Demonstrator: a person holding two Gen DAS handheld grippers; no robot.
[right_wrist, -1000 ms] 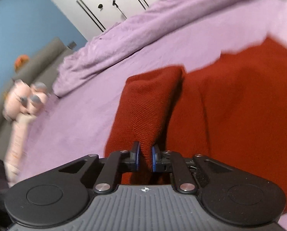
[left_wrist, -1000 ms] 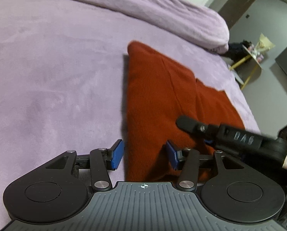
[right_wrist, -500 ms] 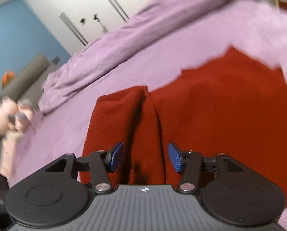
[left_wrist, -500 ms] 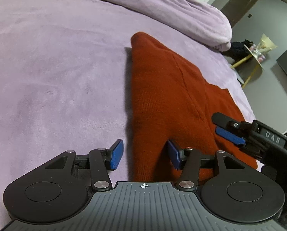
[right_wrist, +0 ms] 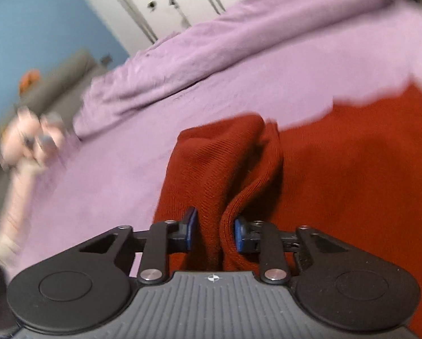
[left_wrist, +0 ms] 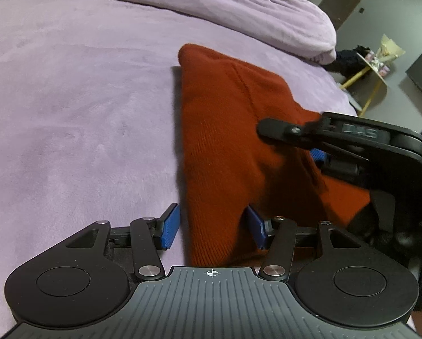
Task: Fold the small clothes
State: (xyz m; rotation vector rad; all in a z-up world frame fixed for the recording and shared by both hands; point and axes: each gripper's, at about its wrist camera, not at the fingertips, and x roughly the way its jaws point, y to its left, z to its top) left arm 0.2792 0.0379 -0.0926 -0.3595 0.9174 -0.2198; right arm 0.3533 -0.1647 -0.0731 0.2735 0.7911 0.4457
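On the purple bed (left_wrist: 69, 99), the right gripper (right_wrist: 214, 231) pinches the red garment (left_wrist: 225, 141); the left gripper (left_wrist: 213, 227) gapes.

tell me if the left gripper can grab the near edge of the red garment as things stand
Probably yes. The left gripper is open and the folded edge of the red garment already lies between its fingers, with nothing in between. The right gripper works farther along.
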